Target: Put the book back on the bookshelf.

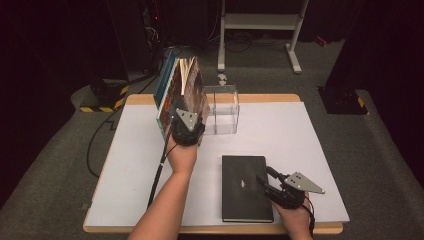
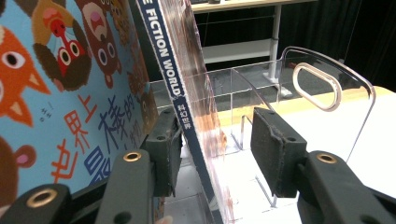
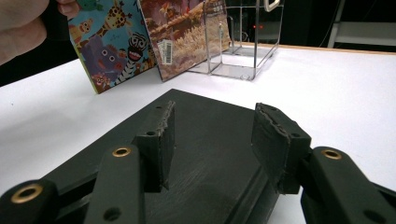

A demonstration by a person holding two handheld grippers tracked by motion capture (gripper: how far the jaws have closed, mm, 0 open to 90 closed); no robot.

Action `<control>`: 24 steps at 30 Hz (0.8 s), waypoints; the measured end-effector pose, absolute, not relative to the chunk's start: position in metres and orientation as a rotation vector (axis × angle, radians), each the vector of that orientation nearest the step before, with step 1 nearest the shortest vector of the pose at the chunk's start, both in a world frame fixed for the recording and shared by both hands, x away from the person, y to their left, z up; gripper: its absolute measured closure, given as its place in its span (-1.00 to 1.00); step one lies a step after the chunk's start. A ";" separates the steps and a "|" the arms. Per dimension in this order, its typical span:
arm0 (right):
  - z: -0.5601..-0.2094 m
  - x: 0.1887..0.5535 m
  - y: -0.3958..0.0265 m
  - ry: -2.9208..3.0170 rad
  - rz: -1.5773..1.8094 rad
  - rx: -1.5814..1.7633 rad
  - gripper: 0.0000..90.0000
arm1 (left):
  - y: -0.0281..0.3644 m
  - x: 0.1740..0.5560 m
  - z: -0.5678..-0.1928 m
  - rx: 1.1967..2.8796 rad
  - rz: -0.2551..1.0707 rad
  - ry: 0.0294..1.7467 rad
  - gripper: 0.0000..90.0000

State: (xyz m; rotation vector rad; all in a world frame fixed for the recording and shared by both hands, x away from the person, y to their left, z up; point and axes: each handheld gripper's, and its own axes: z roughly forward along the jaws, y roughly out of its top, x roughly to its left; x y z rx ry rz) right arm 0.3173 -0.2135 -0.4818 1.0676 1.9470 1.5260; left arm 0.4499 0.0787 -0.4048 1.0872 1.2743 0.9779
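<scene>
Two books stand leaning at the left end of a clear acrylic rack (image 1: 223,107) (image 2: 357,109) (image 3: 243,39): a blue animal picture book (image 1: 164,92) (image 2: 56,93) (image 3: 112,46) and a brown-covered book (image 1: 194,85) (image 3: 182,37) with a blue spine (image 2: 168,60). My left gripper (image 1: 188,117) (image 2: 217,135) is open around the brown book's lower spine, with a wide gap to its right pad. A black notebook (image 1: 244,187) (image 3: 210,105) lies flat near the front edge. My right gripper (image 1: 263,181) (image 3: 212,126) is open, its jaws low over the notebook's right side.
The white table (image 1: 300,135) has free room right of the rack and left of the notebook. A black cable (image 1: 159,170) trails from my left gripper over the table's front left. On the floor behind stand a white frame (image 1: 295,55) and a yellow-and-black striped base (image 1: 102,100).
</scene>
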 end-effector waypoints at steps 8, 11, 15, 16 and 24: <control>-0.482 0.317 -0.213 1.948 1.524 1.066 0.09 | 0.081 0.446 -0.405 1.085 0.993 1.281 0.17; -0.482 0.317 -0.213 1.947 1.525 1.066 0.09 | 0.081 0.443 -0.406 1.081 0.993 1.277 0.16; -0.482 0.317 -0.213 1.948 1.523 1.066 0.09 | 0.081 0.440 -0.406 1.083 0.991 1.272 0.15; -0.482 0.317 -0.213 1.949 1.523 1.066 0.09 | 0.082 0.439 -0.406 1.079 0.986 1.274 0.15; -0.482 0.317 -0.213 1.947 1.521 1.065 0.08 | 0.084 0.428 -0.405 1.074 0.977 1.260 0.14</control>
